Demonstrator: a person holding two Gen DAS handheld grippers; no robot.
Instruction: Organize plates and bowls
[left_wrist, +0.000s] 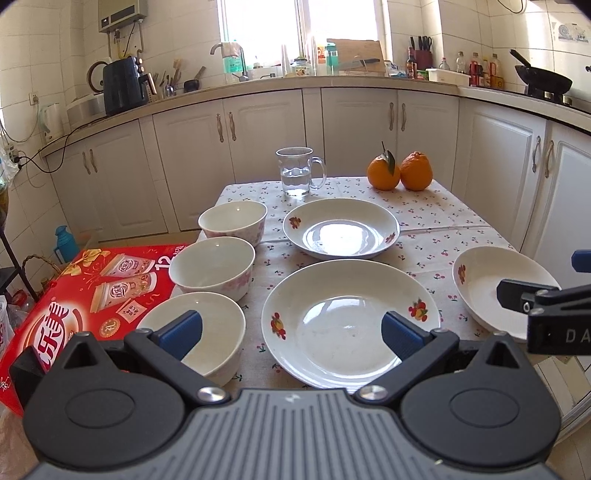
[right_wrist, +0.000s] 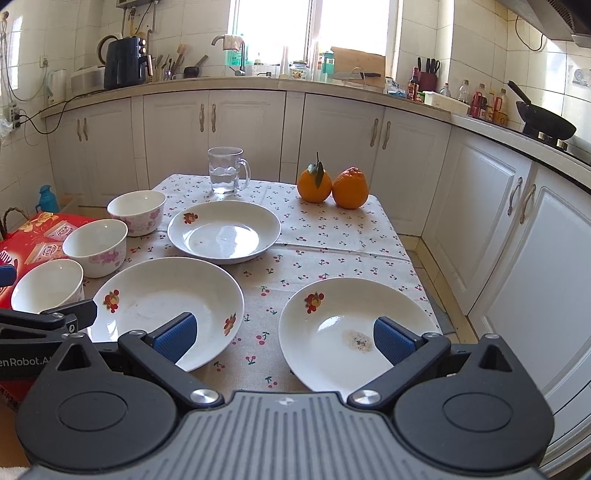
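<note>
The left gripper (left_wrist: 291, 332) hangs with its blue pads spread wide and nothing between them, over the near table edge between the nearest bowl (left_wrist: 207, 325) and the near plate (left_wrist: 349, 321); the right gripper (right_wrist: 284, 336) is likewise wide apart and empty, between that plate (right_wrist: 162, 306) and the right-hand plate (right_wrist: 354, 325), which has a brownish smear. Beyond, 2 more bowls (left_wrist: 214, 266) (left_wrist: 232, 219) line the left edge of the cherry-print tablecloth (left_wrist: 424, 218), a 3rd plate (left_wrist: 341, 227) sits mid-table, and a glass mug (left_wrist: 295, 171) of water and 2 oranges (left_wrist: 399, 171) stand at the far end
</note>
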